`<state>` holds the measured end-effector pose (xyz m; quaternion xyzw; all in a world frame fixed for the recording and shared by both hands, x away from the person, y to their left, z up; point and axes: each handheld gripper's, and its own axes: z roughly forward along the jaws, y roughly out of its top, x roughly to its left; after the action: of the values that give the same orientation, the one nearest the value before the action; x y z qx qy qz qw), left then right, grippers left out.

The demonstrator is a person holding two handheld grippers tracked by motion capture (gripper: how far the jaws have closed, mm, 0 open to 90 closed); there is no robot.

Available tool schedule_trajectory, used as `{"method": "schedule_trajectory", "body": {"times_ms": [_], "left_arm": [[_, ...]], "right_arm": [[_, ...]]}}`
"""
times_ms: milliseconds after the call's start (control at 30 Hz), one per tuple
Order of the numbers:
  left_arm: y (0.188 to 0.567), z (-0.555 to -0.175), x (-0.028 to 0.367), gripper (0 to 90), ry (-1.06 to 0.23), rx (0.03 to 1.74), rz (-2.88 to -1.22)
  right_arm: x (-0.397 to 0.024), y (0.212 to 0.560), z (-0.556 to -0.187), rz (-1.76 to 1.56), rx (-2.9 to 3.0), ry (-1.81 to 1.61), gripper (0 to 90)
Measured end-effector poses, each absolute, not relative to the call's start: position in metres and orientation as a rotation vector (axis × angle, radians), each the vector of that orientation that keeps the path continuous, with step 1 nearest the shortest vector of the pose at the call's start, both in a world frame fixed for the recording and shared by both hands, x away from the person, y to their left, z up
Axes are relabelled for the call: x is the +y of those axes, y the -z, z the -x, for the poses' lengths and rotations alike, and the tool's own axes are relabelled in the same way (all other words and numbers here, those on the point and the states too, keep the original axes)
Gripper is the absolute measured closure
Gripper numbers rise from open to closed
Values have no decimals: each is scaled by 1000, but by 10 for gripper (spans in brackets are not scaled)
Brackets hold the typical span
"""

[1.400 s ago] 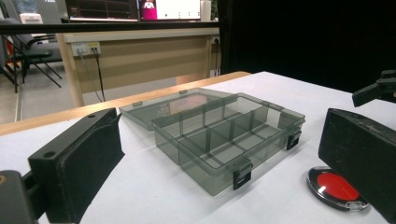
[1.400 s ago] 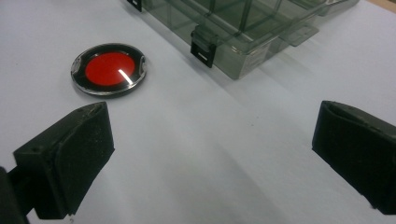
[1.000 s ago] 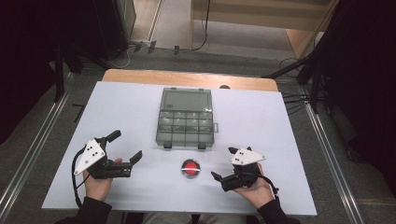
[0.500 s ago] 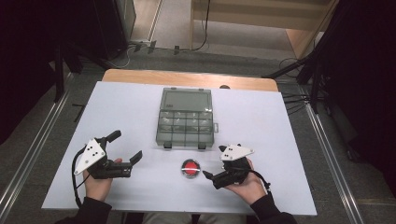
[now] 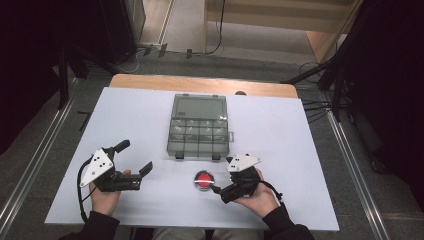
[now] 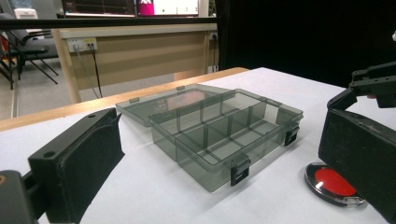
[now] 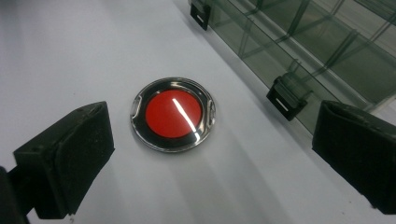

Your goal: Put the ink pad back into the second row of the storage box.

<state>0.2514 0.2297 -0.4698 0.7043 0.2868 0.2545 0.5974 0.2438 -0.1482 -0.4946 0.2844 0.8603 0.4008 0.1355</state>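
White tabletop (image 5: 125,115): red round case (image 7: 173,114) lies straight ahead between my right gripper (image 7: 210,154)'s spread jaws; left gripper (image 5: 134,159), spread too, sits farther.

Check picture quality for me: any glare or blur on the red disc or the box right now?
Right gripper view: a thin white glare streak crosses the red disc, its edges a little soft, and the jaws in the foreground are blurred. Left gripper view: the smoky compartment box is fairly sharp, its near wall slightly shiny. High view: even light, dark surroundings.
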Motion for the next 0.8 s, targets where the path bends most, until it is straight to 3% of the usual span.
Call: {"method": "schedule_trajectory", "body": {"times_ms": [800], "left_arm": [[470, -252, 230, 0, -582, 665, -1627]], "right_arm": [[-112, 509, -255, -790, 2629, -1138, 0]]}}
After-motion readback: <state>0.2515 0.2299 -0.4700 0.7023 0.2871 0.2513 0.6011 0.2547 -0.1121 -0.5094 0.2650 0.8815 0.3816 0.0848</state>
